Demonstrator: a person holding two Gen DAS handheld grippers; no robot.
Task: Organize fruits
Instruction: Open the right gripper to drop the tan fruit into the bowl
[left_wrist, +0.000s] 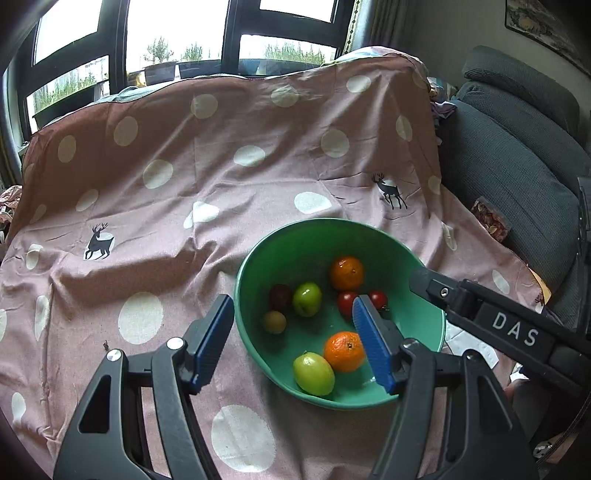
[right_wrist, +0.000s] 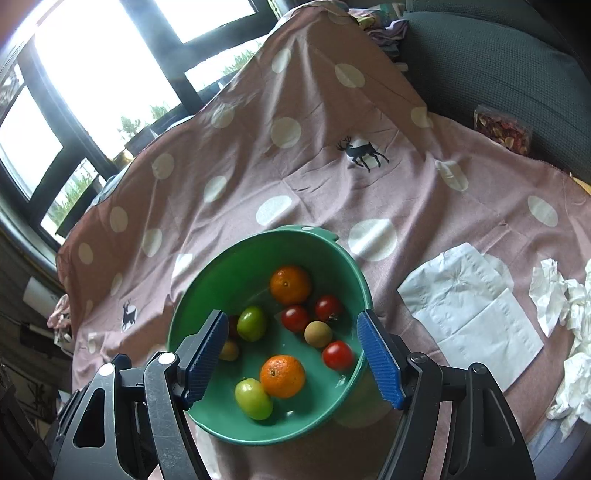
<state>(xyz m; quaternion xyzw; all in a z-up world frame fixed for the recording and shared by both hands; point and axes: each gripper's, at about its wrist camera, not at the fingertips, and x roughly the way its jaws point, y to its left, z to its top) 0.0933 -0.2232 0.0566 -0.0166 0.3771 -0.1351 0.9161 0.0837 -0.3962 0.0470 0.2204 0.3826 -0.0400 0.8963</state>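
Observation:
A green bowl (left_wrist: 314, 222) (right_wrist: 207, 280) stands on the pink dotted cloth. It holds two oranges (right_wrist: 290, 284) (right_wrist: 282, 376), two green fruits (right_wrist: 252, 323) (right_wrist: 254, 398), three red tomatoes (right_wrist: 338, 355), a brown round fruit (right_wrist: 317, 333) and more small fruit half hidden behind a finger. My left gripper (left_wrist: 291, 301) is open over the bowl's left side, one pad outside the rim, nothing between the pads. My right gripper (right_wrist: 292, 317) hangs open above the bowl with no fruit in it; its black body marked DAS (left_wrist: 513, 328) reaches in from the right.
White paper napkins (right_wrist: 469, 306) and crumpled tissues (right_wrist: 569, 325) lie on the cloth right of the bowl. A dark cushioned seat (left_wrist: 517, 147) with a packet of dried pieces (right_wrist: 502, 129) borders the right side. Windows run along the back.

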